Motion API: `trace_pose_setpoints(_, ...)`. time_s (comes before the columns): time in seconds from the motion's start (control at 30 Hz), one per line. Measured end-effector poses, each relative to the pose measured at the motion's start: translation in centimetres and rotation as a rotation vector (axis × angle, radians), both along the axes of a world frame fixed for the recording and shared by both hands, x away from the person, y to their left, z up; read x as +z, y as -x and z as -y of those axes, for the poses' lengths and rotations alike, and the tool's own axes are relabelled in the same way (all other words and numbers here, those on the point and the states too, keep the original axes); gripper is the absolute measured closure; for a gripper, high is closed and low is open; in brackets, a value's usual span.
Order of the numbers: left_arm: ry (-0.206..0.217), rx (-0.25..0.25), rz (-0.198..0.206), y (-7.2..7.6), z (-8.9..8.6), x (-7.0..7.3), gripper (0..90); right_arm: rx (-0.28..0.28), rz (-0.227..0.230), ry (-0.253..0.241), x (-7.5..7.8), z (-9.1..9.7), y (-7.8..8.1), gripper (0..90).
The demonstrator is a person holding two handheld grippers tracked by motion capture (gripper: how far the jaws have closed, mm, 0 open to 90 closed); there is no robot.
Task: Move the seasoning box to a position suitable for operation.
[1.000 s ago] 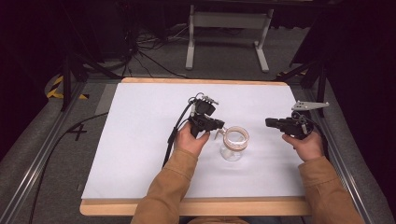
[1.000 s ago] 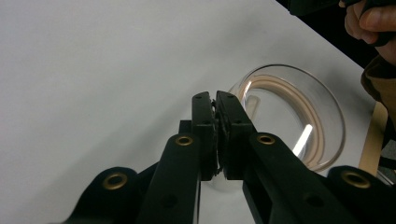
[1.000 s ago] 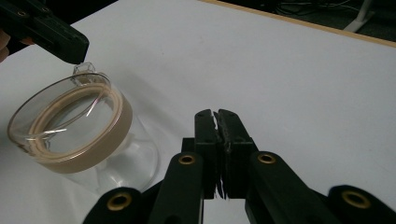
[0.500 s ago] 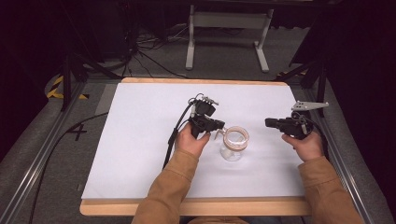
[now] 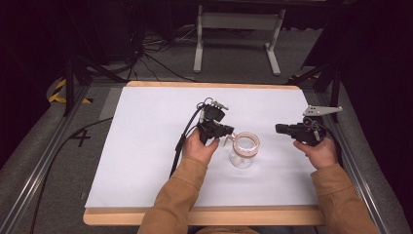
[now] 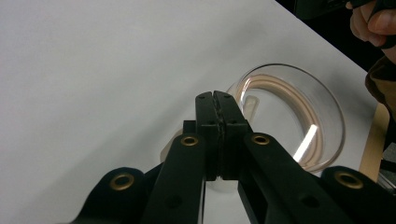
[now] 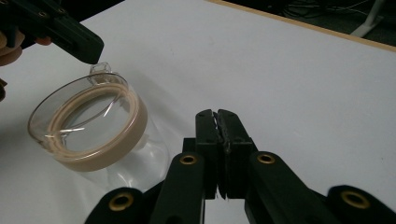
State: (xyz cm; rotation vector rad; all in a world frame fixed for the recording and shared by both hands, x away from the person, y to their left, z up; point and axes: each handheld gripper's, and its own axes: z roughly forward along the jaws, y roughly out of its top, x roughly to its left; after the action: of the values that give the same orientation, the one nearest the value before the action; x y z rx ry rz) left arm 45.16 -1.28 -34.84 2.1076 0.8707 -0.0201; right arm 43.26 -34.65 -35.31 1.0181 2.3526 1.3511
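A clear glass jar point(image 5: 245, 148) stands right of the middle of the white table point(image 5: 146, 146). Its clear lid point(image 7: 88, 126) has a tan seal ring and a small tab point(image 7: 100, 68) at the rim. My left gripper point(image 5: 229, 130) is just left of the jar, its jaws shut with nothing between them point(image 6: 214, 95). In the right gripper view its tip point(image 7: 91, 53) hangs right over the tab; I cannot tell whether it touches. My right gripper point(image 5: 278, 128) is held a short way right of the jar and points at it. Its jaws are pressed together, empty point(image 7: 215, 114).
The white sheet covers a wooden-edged tabletop point(image 5: 204, 217). A black cable point(image 5: 182, 141) trails from the left gripper across the sheet. A white metal stand point(image 5: 238, 29) and floor cables lie beyond the far edge. Metal rails point(image 5: 44, 161) run along both sides.
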Motion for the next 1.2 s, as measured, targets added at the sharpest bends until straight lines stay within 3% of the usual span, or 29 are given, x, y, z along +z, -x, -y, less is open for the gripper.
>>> trace_pose_setpoints(0.37,-0.055,-0.001,-0.008,0.0,0.2,-0.5,89.5,0.072,0.013,0.000,0.8,-1.5,0.8,89.0)
trace_pose_setpoints(0.6,-0.036,-0.004,-0.014,-0.1,0.1,-0.6,89.5,0.179,0.028,-0.005,1.5,-4.1,2.0,89.2)
trace_pose_setpoints(0.77,-0.033,-0.004,-0.015,-0.1,0.0,-0.7,89.4,0.208,0.047,-0.016,1.9,-5.2,2.6,89.2)
trace_pose_setpoints(0.83,-0.033,-0.003,-0.016,-0.1,0.0,-0.7,89.4,0.225,0.062,-0.037,2.1,-6.2,3.0,89.5)
trace_pose_setpoints(1.1,-0.050,0.013,-0.024,0.0,-0.1,-1.0,89.1,0.289,0.112,-0.044,2.1,-9.7,3.6,89.7)
trace_pose_setpoints(1.2,-0.031,0.017,-0.027,-0.1,-0.2,-1.2,87.9,0.310,0.114,-0.037,1.9,-10.8,3.6,89.7)
